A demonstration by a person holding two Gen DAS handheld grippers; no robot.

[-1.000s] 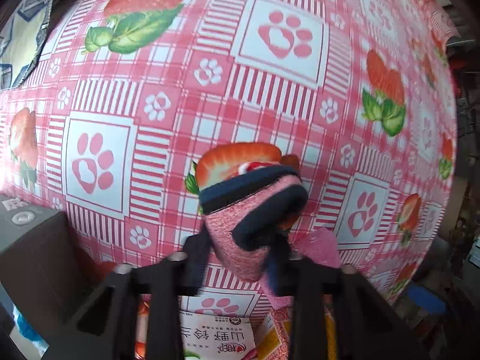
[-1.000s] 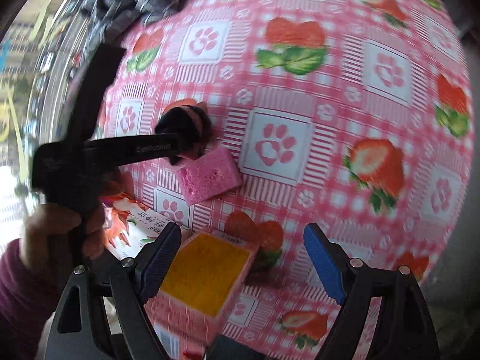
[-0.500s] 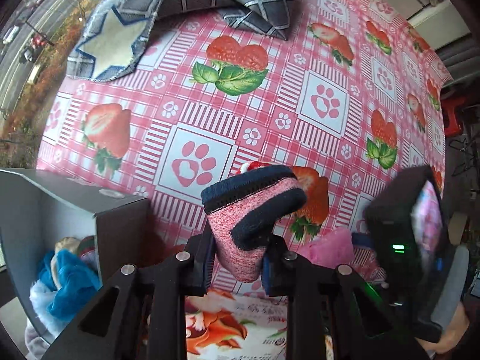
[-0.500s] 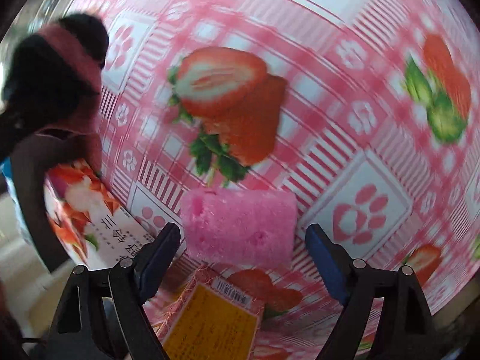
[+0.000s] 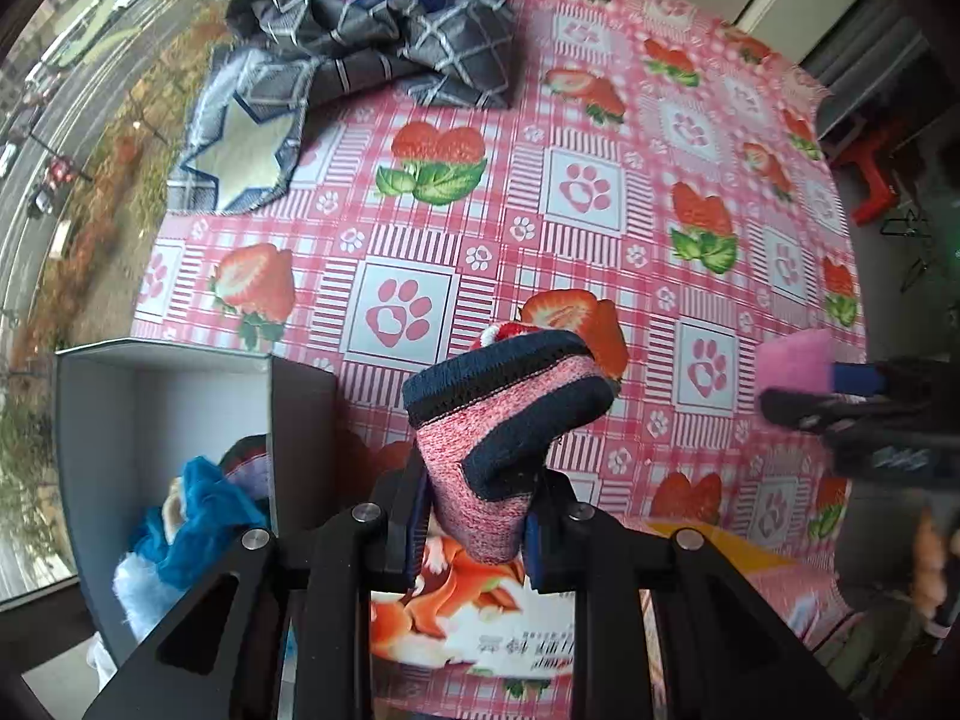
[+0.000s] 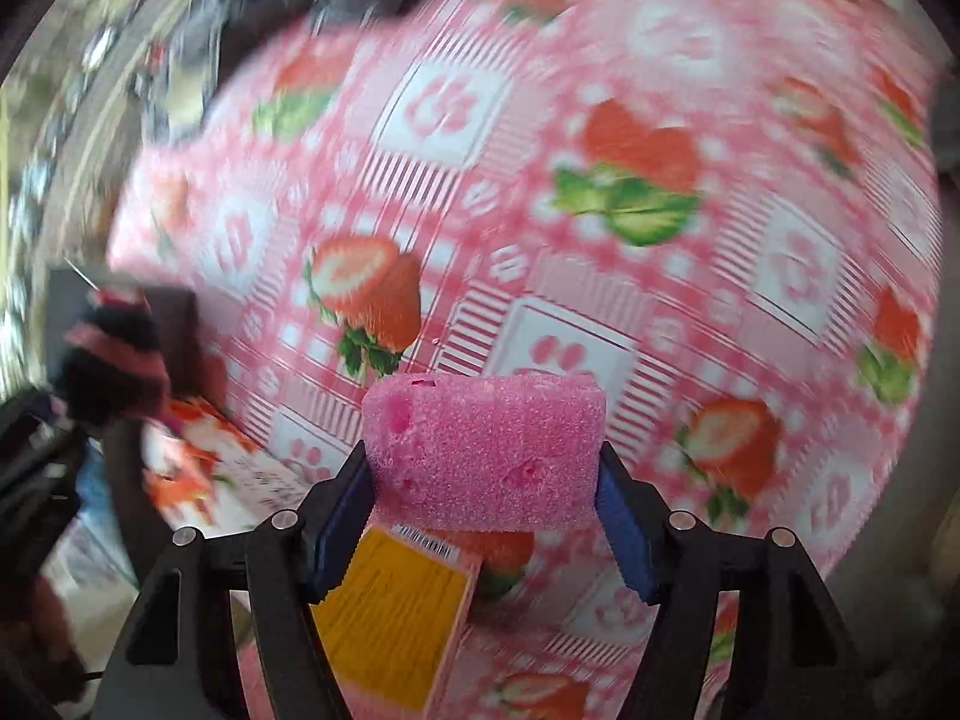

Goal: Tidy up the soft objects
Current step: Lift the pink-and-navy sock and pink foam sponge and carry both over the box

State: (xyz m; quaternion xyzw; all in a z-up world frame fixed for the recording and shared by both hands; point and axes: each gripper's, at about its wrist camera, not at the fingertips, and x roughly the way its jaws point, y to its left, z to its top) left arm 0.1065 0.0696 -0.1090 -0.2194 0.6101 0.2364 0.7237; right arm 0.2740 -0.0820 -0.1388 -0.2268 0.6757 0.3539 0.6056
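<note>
My left gripper (image 5: 474, 531) is shut on a pink and navy knitted sock (image 5: 510, 420) and holds it above the table, just right of an open grey box (image 5: 162, 396) with blue plush things (image 5: 192, 516) inside. My right gripper (image 6: 483, 495) is shut on a pink sponge (image 6: 486, 450) and holds it lifted off the strawberry tablecloth (image 6: 600, 120). The sponge (image 5: 795, 357) and right gripper also show at the right edge of the left wrist view. The sock (image 6: 114, 360) shows at the left of the blurred right wrist view.
A grey plaid cloth (image 5: 384, 30) and a star-patterned cloth (image 5: 246, 138) lie at the table's far side. A printed packet (image 5: 474, 618) lies under my left gripper. A yellow-topped box (image 6: 390, 606) lies under my right gripper. A red stool (image 5: 870, 162) stands beyond the table.
My right gripper has shut on the pink sponge and lifted it off the table. My left gripper with the sock has drawn back and up, bringing the grey box into fuller view.
</note>
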